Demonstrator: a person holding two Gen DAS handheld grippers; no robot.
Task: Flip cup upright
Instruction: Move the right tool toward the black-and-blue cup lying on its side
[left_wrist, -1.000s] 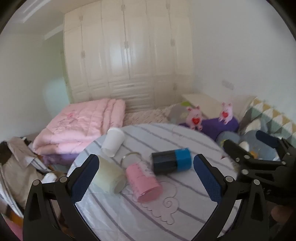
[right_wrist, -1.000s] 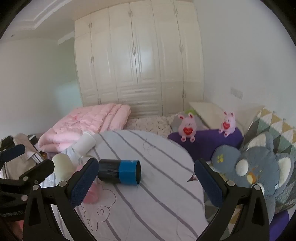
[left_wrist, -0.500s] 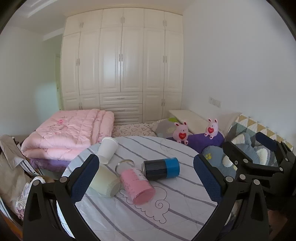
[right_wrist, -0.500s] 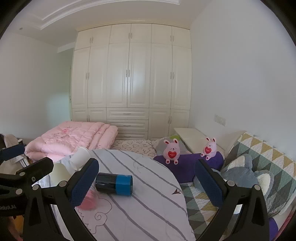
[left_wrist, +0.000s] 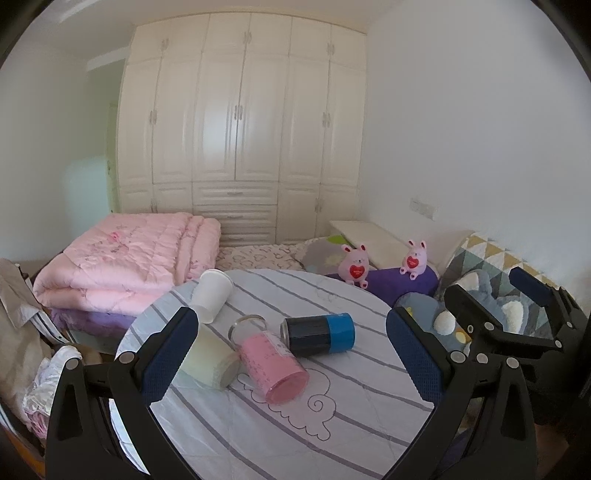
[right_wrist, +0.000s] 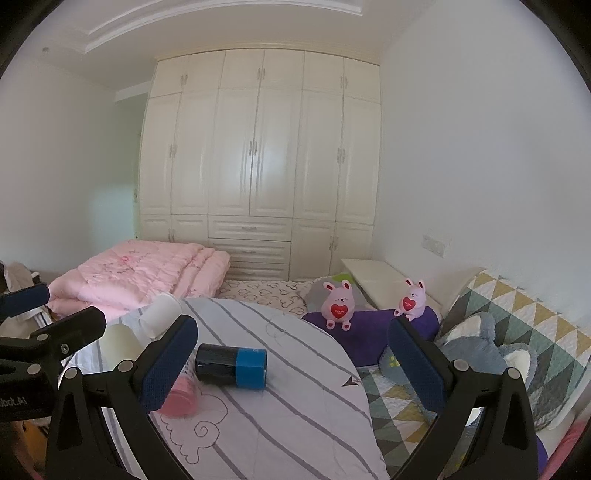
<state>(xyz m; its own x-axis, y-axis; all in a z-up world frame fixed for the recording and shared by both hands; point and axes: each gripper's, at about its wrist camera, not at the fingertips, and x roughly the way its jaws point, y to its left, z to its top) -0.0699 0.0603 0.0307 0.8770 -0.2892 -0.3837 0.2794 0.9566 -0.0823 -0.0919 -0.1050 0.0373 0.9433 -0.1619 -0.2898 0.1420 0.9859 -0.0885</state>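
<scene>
Left wrist alone shows glass jar (left_wrist: 248, 325).

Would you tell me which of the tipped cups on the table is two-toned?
The black cup with the blue band, lying rightmost; the pink, cream and white cups are single-coloured.

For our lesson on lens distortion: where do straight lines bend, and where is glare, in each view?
Left wrist view: wardrobe edges bow outward, soft sheen on its middle doors. Right wrist view: ceiling moulding curves, black vignette fills the corners, sharp throughout.
</scene>
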